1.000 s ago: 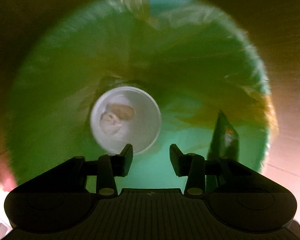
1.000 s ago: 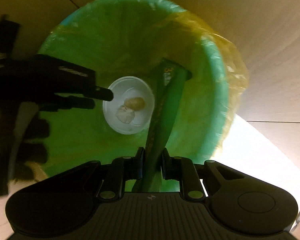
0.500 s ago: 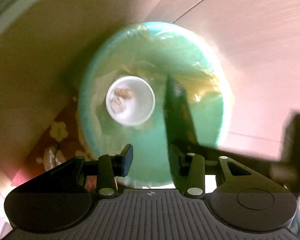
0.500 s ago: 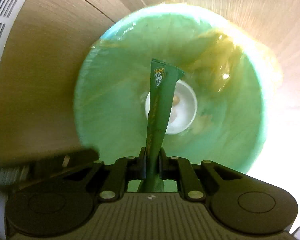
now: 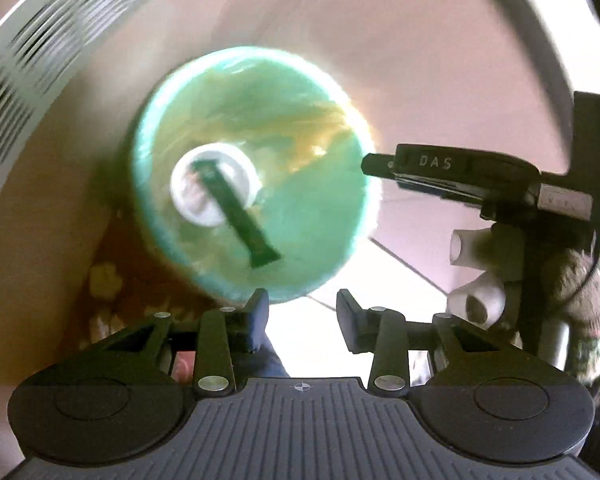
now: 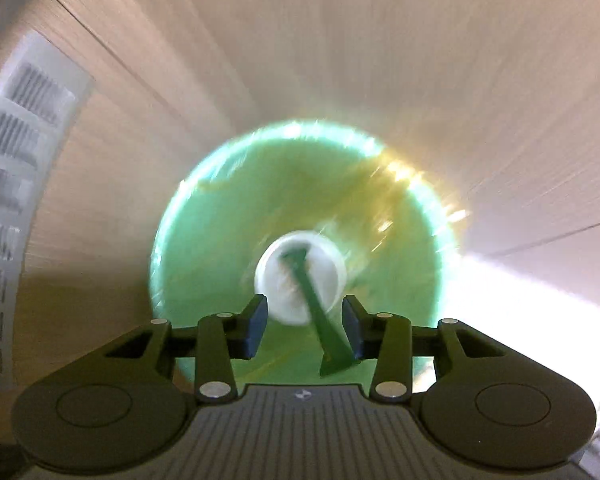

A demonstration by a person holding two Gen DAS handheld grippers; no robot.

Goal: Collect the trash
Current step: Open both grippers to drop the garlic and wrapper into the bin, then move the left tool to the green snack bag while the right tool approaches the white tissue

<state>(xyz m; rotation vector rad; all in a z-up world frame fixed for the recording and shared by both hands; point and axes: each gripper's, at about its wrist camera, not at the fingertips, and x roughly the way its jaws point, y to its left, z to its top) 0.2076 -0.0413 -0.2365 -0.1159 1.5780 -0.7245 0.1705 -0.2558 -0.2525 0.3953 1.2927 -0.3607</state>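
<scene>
A green trash bin (image 5: 308,184) with a yellowish liner stands on the floor below both grippers; it also shows in the right wrist view (image 6: 220,240). A white cup (image 5: 188,204) lies at its bottom, and shows in the right wrist view (image 6: 288,292). A long dark green wrapper (image 5: 240,220) lies inside the bin across the cup, also in the right wrist view (image 6: 324,332). My left gripper (image 5: 302,320) is open and empty above the bin's near rim. My right gripper (image 6: 305,326) is open above the bin, and shows in the left wrist view (image 5: 370,166).
Light wood-grain floor (image 6: 340,60) surrounds the bin. A white perforated panel (image 5: 16,64) runs along the left, also in the right wrist view (image 6: 8,200). A red floral mat (image 5: 108,280) lies beside the bin at the lower left.
My right gripper has opened and the green wrapper has dropped into the bin onto the cup. Both grippers have risen away from the bin, which looks smaller.
</scene>
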